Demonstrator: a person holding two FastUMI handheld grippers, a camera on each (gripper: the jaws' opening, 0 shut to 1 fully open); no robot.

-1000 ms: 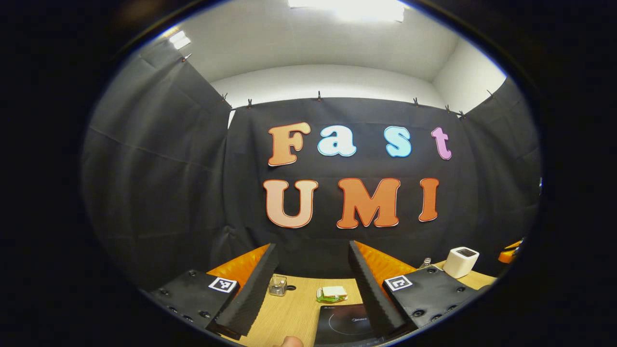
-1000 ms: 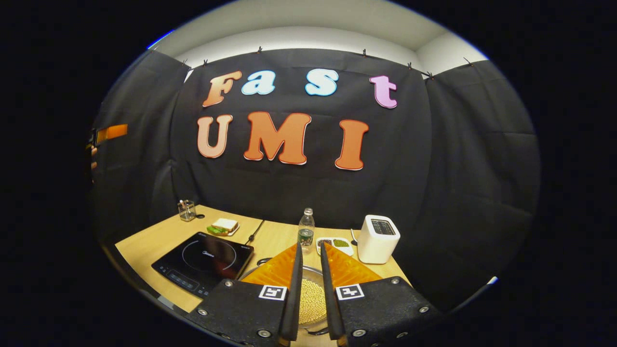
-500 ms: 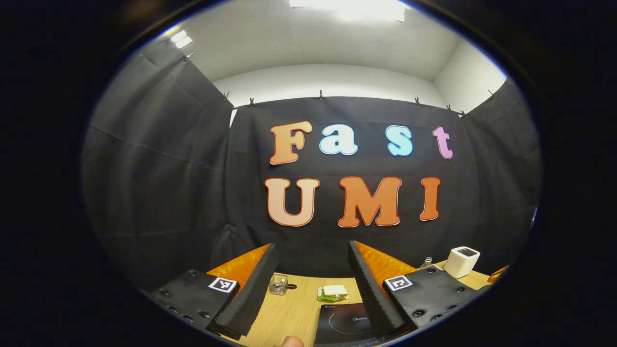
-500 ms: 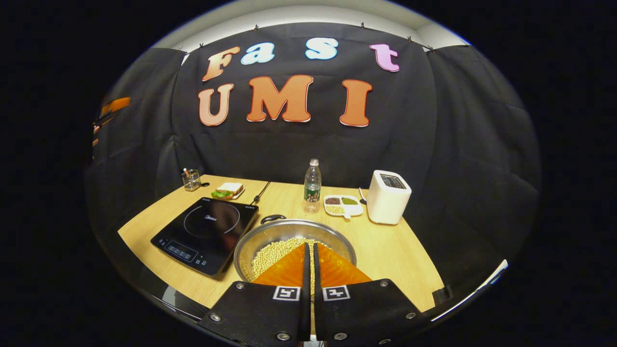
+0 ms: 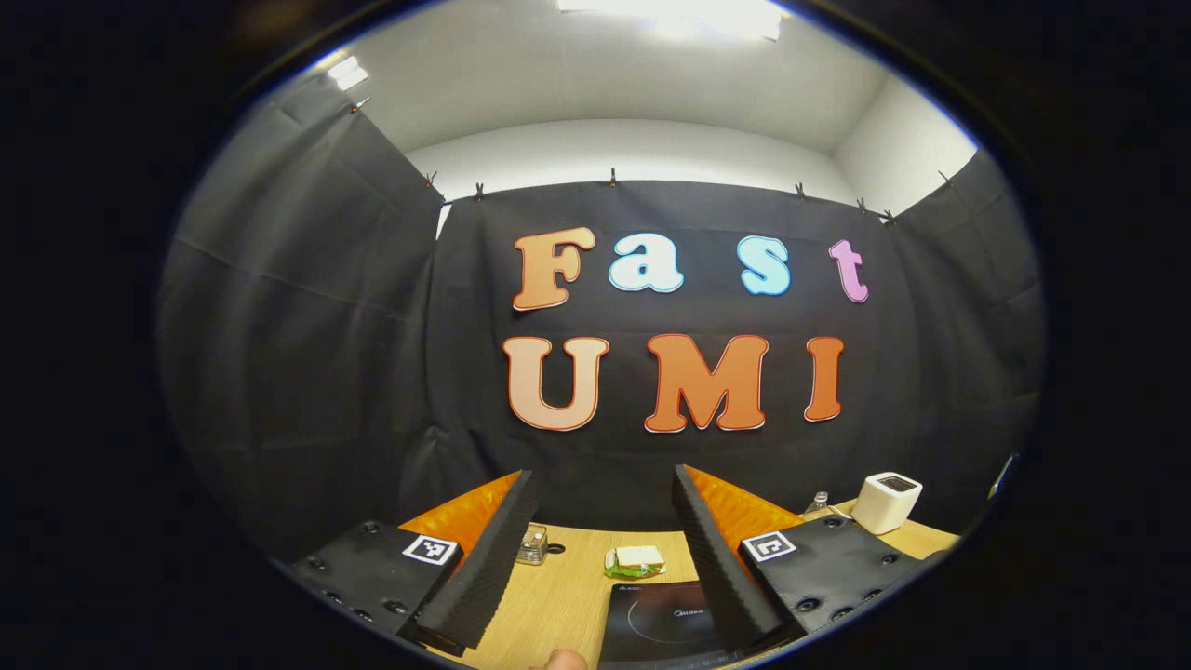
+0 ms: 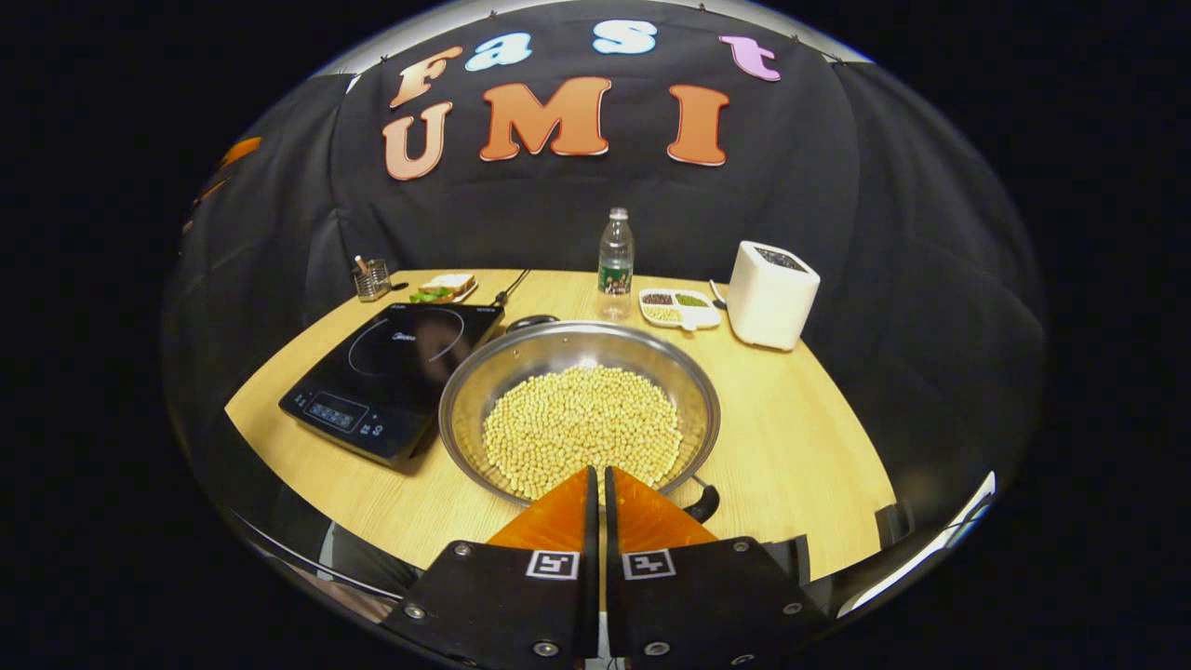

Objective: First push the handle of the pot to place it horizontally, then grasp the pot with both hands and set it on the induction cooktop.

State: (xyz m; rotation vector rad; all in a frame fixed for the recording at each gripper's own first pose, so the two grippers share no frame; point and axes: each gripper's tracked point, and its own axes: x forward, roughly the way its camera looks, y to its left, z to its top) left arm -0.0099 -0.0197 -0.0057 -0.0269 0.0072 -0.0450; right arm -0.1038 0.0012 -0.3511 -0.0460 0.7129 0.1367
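Steel pot (image 6: 579, 409) full of beans looks heavy; grab both small handles. Right fingers (image 6: 616, 507) closed, left fingers (image 5: 700, 549) wide.

Both grippers, left gripper (image 5: 605, 479) and right gripper (image 6: 596, 476), have orange wedge fingers, black screw-studded bases and square black-and-white marker tags.

Bystanders at the back of the wooden table (image 6: 800, 447)

A clear water bottle (image 6: 615, 263) is stood upright near the far edge, with a divided dish of beans (image 6: 679, 308) just to its right and a white toaster (image 6: 771, 295) beyond that. A sandwich on a plate (image 6: 444, 287) and a small glass holder (image 6: 371, 278) are seen at the far left.
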